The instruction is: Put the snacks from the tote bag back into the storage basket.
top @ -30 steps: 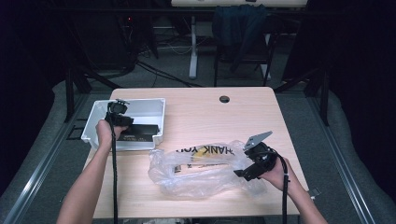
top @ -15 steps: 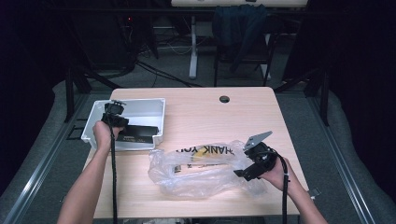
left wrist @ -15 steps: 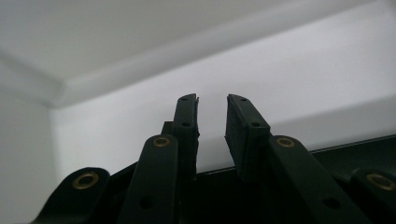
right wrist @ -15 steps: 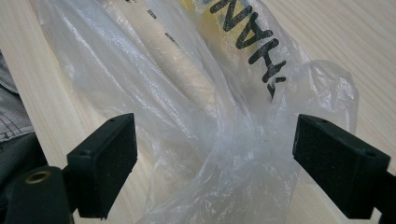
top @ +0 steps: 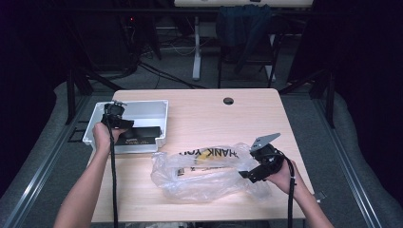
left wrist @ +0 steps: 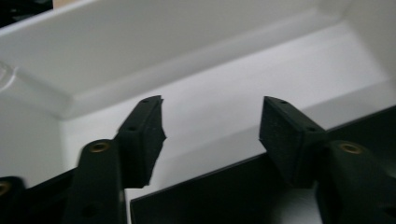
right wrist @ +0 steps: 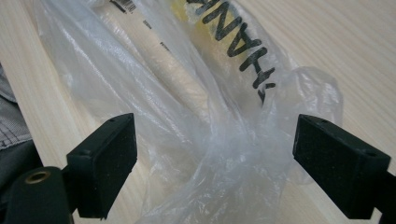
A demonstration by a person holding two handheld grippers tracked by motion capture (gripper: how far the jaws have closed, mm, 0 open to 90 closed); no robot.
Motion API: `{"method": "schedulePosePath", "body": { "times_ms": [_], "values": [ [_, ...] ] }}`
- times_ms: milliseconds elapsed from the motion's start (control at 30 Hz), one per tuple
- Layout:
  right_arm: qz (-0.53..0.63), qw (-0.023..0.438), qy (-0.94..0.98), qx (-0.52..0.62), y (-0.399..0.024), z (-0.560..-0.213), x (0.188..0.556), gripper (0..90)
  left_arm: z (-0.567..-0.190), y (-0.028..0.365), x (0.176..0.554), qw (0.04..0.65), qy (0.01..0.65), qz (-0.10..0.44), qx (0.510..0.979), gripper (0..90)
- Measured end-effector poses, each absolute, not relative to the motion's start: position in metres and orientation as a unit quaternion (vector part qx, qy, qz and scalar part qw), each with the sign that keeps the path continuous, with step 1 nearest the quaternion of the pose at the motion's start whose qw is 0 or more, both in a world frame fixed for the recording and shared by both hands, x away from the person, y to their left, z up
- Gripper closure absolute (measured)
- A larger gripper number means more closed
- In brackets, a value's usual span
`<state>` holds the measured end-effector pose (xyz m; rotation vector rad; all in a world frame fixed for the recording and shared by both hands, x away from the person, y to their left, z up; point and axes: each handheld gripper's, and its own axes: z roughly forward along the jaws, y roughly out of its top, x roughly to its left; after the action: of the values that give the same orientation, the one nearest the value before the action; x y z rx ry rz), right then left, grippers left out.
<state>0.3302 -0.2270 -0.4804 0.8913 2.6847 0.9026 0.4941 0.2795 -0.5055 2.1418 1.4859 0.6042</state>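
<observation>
the left gripper (top: 115, 114) is letting go of a flat black box (top: 141, 136) in the white bin (top: 161, 124).

the box is lying in the bin at the middle left of the high view. the jaws have just been opening, with nothing pinched between them. the box looks stiff, light and smooth, so gripping its thin edge seems best. lower right, the right gripper (top: 250, 172) is staying wide open around the soft, slippery plastic bag (top: 204, 173), not squeezing it.

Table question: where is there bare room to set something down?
The table is bare between the white bin, the round hole and the far right edge. The near half is crowded by the plastic bag; a black item fills the bin's near part.
</observation>
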Motion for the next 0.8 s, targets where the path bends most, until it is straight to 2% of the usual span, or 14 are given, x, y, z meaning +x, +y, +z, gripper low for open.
{"method": "schedulePosePath", "body": {
  "times_ms": [100, 267, 567, 800],
  "values": [
    [0.307, 0.092, 0.897, 0.304, -0.231, -0.478, 0.329, 13.0, -0.49, 0.276, 0.479, 0.251, 0.526, 0.229, 0.779, 26.6],
    [0.31, 0.098, 0.894, 0.31, -0.234, -0.475, 0.328, 13.0, -0.465, 0.268, 0.439, 0.277, 0.485, 0.239, 0.794, 16.7],
    [0.31, 0.107, 0.891, 0.313, -0.236, -0.474, 0.327, 13.1, -0.453, 0.253, 0.366, 0.284, 0.431, 0.236, 0.823, 14.9],
    [0.31, 0.108, 0.891, 0.313, -0.238, -0.474, 0.327, 13.0, -0.464, 0.245, 0.333, 0.281, 0.417, 0.222, 0.835, 14.9]
  ]
}}
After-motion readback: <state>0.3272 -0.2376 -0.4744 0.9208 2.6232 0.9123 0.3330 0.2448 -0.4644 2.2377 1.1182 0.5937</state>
